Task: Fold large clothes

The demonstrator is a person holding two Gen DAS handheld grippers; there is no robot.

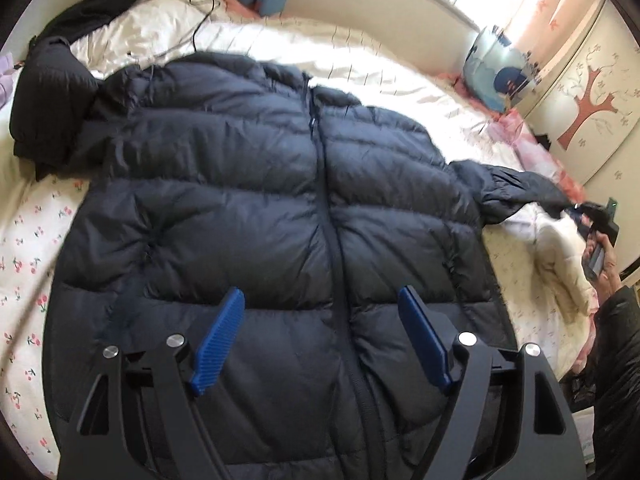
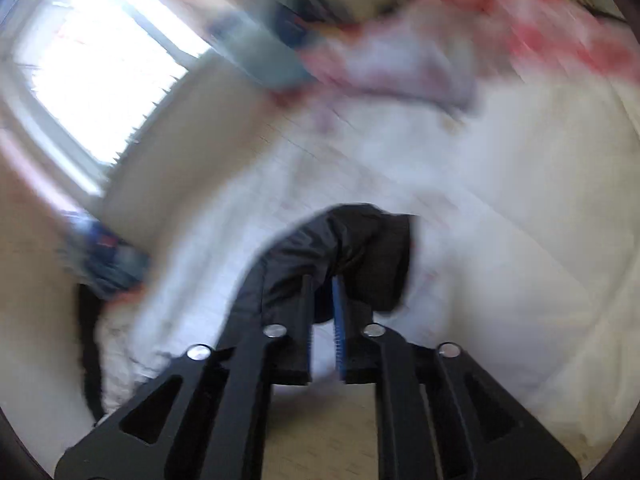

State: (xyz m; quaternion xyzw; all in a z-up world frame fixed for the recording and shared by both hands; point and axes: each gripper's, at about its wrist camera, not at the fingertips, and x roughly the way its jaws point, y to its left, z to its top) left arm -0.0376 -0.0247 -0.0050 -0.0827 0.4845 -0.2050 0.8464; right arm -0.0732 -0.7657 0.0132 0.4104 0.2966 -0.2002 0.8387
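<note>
Nearest the left wrist camera, the left gripper (image 1: 322, 300) hovers over the lower front of a dark puffer jacket (image 1: 248, 200). Its two blue pads (image 1: 218, 344) stand wide apart, with nothing pinched between them; the quilted fabric and the zip (image 1: 336, 240) lie beneath the gap.

The jacket is spread flat, front up, across the middle of a bed (image 1: 32, 240), its hem toward the camera and its collar at the far end. The sheet on the near left is white with a small cherry print. On the far left, one sleeve (image 1: 48, 108) lies bunched up beside the jacket's shoulder. On the right, the other sleeve (image 1: 516, 186) is stretched out sideways, away from the body of the jacket, to the right gripper (image 1: 596, 216), which a hand (image 1: 600, 256) in a dark sleeve holds at the right edge of the view.

In the right wrist view, which is heavily blurred, the right gripper (image 2: 323, 292) has its jaws nearly together, clamped on the dark sleeve cuff (image 2: 360, 248), which rises and folds over the fingertips. White bedding lies behind it.

Farther off, a cream duvet (image 1: 240, 36) covers the far half of the bed, with a thin dark cable (image 1: 200, 12) trailing over it and a black garment (image 1: 104, 0) at the far left corner. A blue patterned pillow (image 1: 496, 72) rests at the far right, near a bright window (image 2: 100, 60) and a wardrobe door with a tree design (image 1: 588, 100).
</note>
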